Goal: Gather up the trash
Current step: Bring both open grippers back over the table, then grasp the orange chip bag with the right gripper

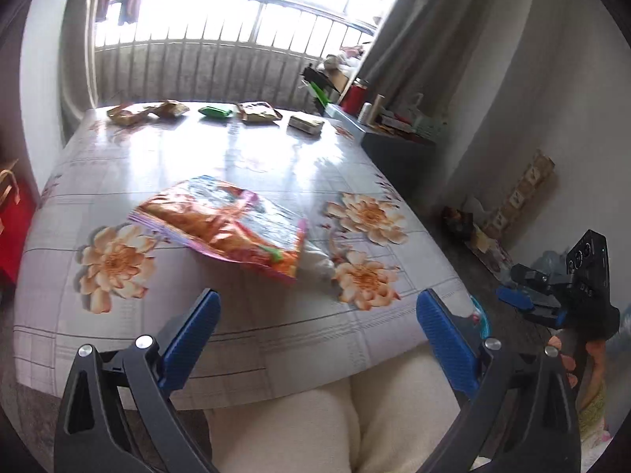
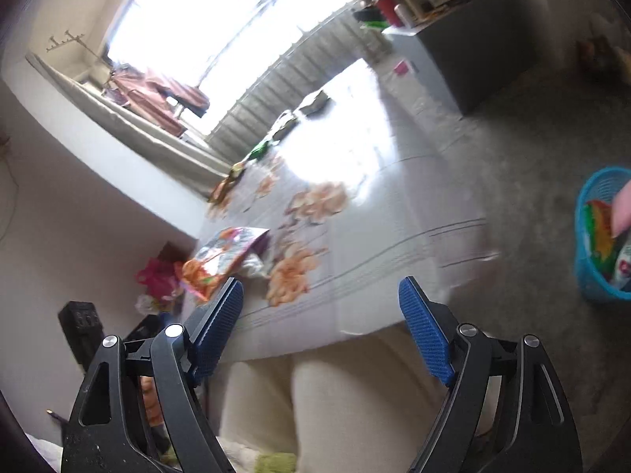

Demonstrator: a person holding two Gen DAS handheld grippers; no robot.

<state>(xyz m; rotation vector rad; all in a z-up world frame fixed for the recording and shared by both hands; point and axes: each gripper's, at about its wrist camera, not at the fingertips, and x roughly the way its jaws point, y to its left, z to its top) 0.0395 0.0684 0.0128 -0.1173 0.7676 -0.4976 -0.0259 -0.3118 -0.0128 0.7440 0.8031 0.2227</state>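
Trash: an orange snack bag (image 1: 221, 224) lies flat on the flowered tabletop (image 1: 165, 157), ahead of the left gripper (image 1: 317, 315) and a little left of centre between its jaws. Five smaller wrappers (image 1: 215, 111) line the far edge, well beyond the jaws. Blue basket (image 2: 599, 236) on the floor, far right of the right gripper (image 2: 321, 299); it holds colourful wrappers. Left jaws stand wide open, nothing between them. Right jaws wide open too, empty; the orange bag shows just past the left pad (image 2: 221, 315), not touching as far as visible.
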